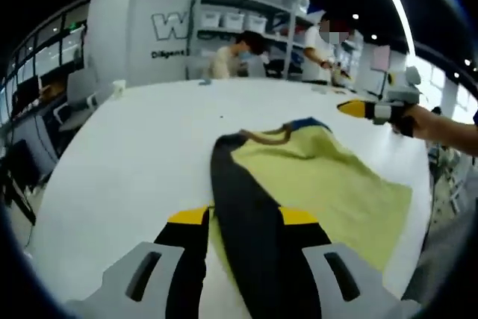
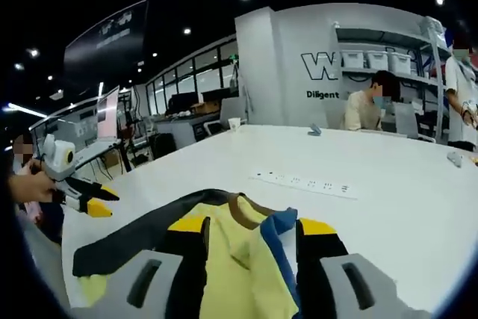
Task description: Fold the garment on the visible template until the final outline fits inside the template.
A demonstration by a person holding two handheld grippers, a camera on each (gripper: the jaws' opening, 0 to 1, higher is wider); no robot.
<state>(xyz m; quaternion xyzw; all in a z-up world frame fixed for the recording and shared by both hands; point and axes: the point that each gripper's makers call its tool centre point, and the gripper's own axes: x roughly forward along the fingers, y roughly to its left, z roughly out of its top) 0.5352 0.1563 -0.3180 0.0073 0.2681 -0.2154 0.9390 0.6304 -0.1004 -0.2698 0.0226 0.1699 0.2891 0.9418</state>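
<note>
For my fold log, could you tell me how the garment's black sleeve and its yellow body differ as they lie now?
The black sleeve is a long narrow band; the yellow body is a broad sheet. The sleeve runs between the left gripper's jaws, while the body spreads off to one side. Both lie flat on the white table.

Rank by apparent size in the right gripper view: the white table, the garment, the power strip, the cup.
1. White table
2. Garment, enlarged by nearness to the camera
3. Power strip
4. Cup, far off, so its real size against the strip is unsure
</note>
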